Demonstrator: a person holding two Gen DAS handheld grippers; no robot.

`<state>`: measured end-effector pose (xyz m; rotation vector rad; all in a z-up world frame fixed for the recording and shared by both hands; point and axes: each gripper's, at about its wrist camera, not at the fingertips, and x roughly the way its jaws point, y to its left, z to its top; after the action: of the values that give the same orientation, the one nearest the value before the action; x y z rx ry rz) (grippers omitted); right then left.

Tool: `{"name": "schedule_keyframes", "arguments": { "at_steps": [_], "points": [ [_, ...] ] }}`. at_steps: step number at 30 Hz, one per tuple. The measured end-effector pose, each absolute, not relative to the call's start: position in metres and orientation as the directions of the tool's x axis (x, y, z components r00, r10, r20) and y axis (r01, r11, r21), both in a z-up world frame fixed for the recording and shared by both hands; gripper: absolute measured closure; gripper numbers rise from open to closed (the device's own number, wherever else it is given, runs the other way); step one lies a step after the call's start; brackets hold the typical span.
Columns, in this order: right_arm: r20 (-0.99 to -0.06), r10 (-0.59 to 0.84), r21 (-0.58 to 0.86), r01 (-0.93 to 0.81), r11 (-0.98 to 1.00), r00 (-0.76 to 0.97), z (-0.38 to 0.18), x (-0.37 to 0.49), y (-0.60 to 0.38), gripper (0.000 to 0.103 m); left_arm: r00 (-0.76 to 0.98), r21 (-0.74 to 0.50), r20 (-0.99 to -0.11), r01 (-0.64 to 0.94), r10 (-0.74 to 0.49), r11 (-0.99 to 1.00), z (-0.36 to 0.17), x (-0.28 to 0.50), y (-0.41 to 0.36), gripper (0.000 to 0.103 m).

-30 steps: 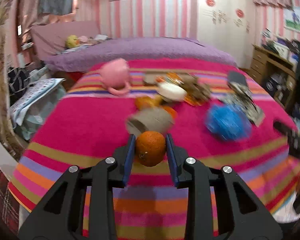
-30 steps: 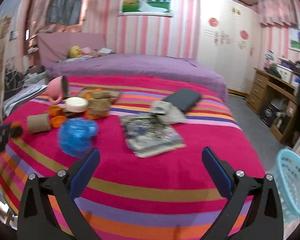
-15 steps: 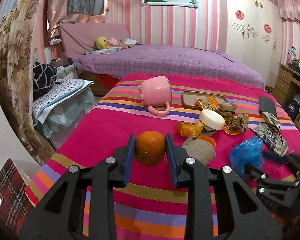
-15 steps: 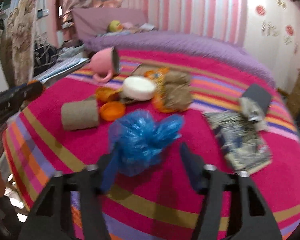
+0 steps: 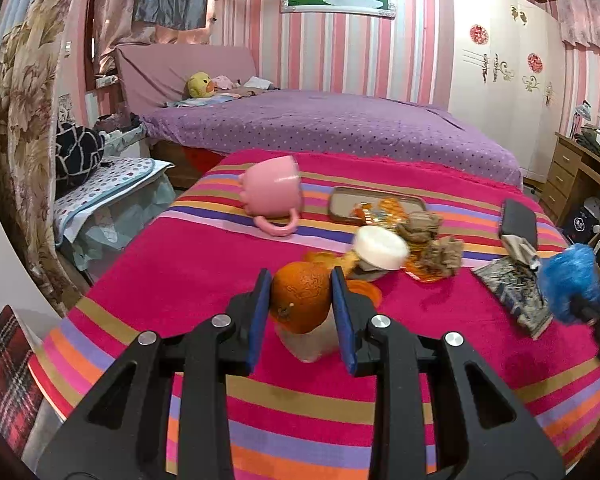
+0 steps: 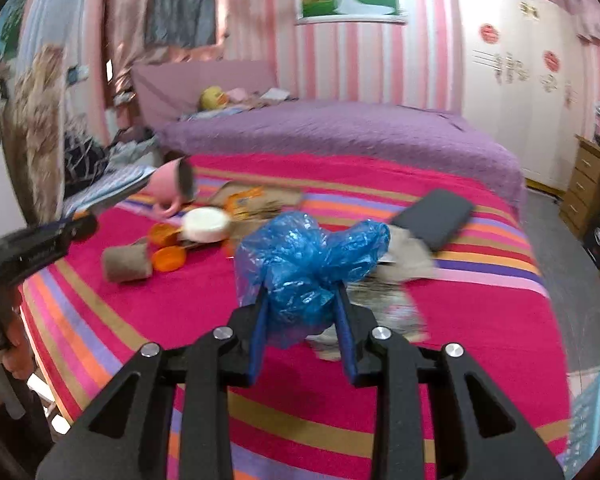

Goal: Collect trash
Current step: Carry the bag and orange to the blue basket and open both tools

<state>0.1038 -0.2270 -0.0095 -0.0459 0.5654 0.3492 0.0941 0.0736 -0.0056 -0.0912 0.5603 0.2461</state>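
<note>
The left hand-held gripper [image 5: 301,302] is closed on an orange [image 5: 300,297], its blue pads pressed against either side of the fruit, which is held up off the striped blanket [image 5: 204,264]. Directly below and behind the orange, a brown cardboard tube [image 5: 312,342] lies on the blanket, partly hidden by the fingers. Just past it sit an orange lid [image 5: 364,292], bits of orange peel [image 5: 320,258] and a white round container [image 5: 380,248] tipped on its side. Beyond those lie crumpled brown paper [image 5: 432,240], an orange wrapper and a shallow brown tray [image 5: 374,204]. A pink mug [image 5: 272,196] lies on its side to the left, handle toward the camera. To the right, a dark wallet-like case [image 5: 518,220] and a printed magazine [image 5: 512,292] rest on the blanket.

The right hand-held gripper [image 6: 300,312] is clamped on a crumpled blue plastic bag [image 6: 304,260], which bulges above and around the pads and is lifted off the blanket; in the left wrist view the same bag [image 5: 568,284] shows at the far right edge. The right wrist view is motion-blurred. In it, the cardboard tube [image 6: 126,262] and orange lid [image 6: 168,258] lie to the left, and a light blue basket [image 6: 596,408] stands on the floor at the lower right, beside the bed. A purple bedspread [image 5: 332,128] covers the far bed.
</note>
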Motion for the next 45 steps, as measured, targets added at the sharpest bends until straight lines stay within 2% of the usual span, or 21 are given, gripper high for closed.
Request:
{"name": "schedule_keyframes", "arguments": {
  "at_steps": [5,12,20,26,36,42,45],
  "points": [
    [-0.505,0.24,0.043,-0.253,0.966,0.829,0.008,0.095,-0.298,0.072,0.822,-0.01,-0.54,-0.223,0.182,0.975,0.0,0.097,0.033,0.074],
    [-0.49,0.134,0.073,-0.112,0.991,0.861,0.017,0.086,-0.4,0.072,0.862,0.026,-0.494,-0.118,0.115,0.993,0.019,0.091,-0.046,0.074],
    [-0.512,0.019,0.032,-0.003,0.999,0.859,0.006,0.072,-0.476,0.072,0.853,0.009,-0.52,-0.044,0.043,0.999,0.01,0.102,-0.119,0.074],
    [-0.52,-0.017,0.06,0.056,0.997,0.854,-0.005,0.06,-0.531,0.072,0.844,0.018,-0.536,0.032,-0.018,0.999,0.006,0.11,-0.18,0.074],
    [-0.542,-0.1,0.077,0.169,0.983,0.834,-0.024,0.032,-0.609,0.072,0.826,0.003,-0.535,0.214,-0.179,0.977,0.005,0.105,-0.294,0.074],
    [-0.544,-0.154,0.061,0.222,0.973,0.825,-0.027,0.018,-0.632,0.072,0.738,-0.053,-0.598,0.353,-0.313,0.934,-0.018,0.106,-0.373,0.074],
    [-0.538,-0.181,0.083,0.266,0.961,0.823,-0.028,0.008,-0.651,0.072,0.712,-0.046,-0.598,0.428,-0.368,0.903,-0.021,0.1,-0.413,0.074]
  ]
}}
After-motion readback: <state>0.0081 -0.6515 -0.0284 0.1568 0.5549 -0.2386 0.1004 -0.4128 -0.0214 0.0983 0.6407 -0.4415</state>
